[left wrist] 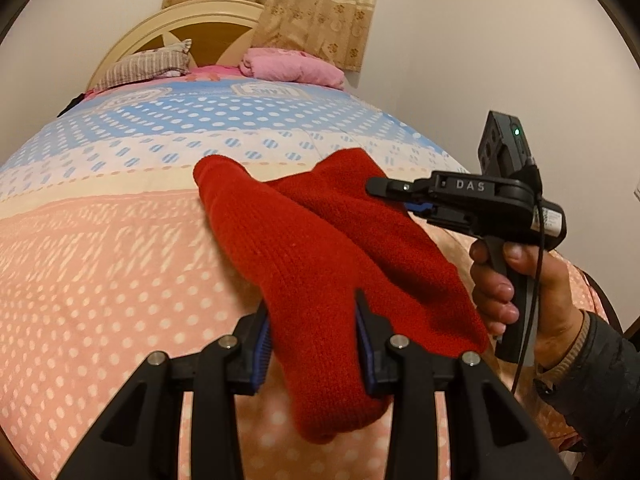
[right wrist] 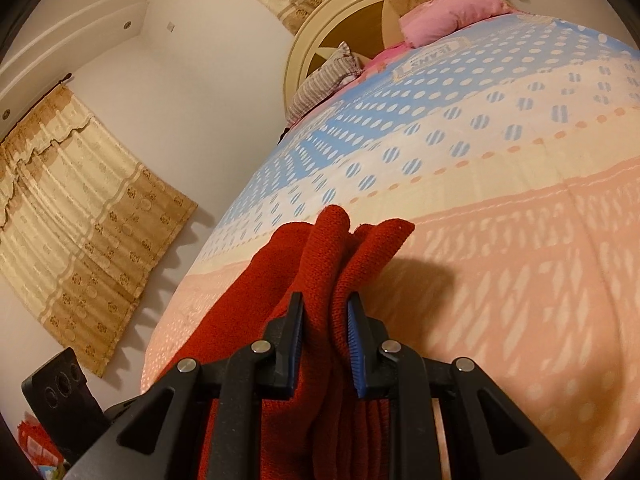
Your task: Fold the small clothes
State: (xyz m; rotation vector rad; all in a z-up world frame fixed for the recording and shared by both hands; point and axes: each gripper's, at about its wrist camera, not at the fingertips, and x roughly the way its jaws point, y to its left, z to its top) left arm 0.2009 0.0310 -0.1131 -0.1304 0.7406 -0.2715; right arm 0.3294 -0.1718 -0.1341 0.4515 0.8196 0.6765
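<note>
A small red knitted garment [left wrist: 320,248] hangs above the bed, stretched between both grippers. My left gripper [left wrist: 314,300] is shut on a thick bunched fold of it, the cloth filling the gap between the blue pads. In the left wrist view my right gripper [left wrist: 374,186] comes in from the right, held by a hand [left wrist: 516,284], and pinches the garment's far edge. In the right wrist view the right gripper [right wrist: 325,304] is shut on gathered folds of the red garment [right wrist: 320,248], which rise beyond its fingertips. Part of the left gripper's body [right wrist: 60,392] shows at the lower left.
The bed [left wrist: 100,260] has a dotted cover in pink, cream and blue bands. At its head lie a pink folded blanket [left wrist: 292,66] and a striped pillow [left wrist: 148,64] against a rounded headboard [left wrist: 208,20]. Patterned curtains [right wrist: 80,200] hang on the wall.
</note>
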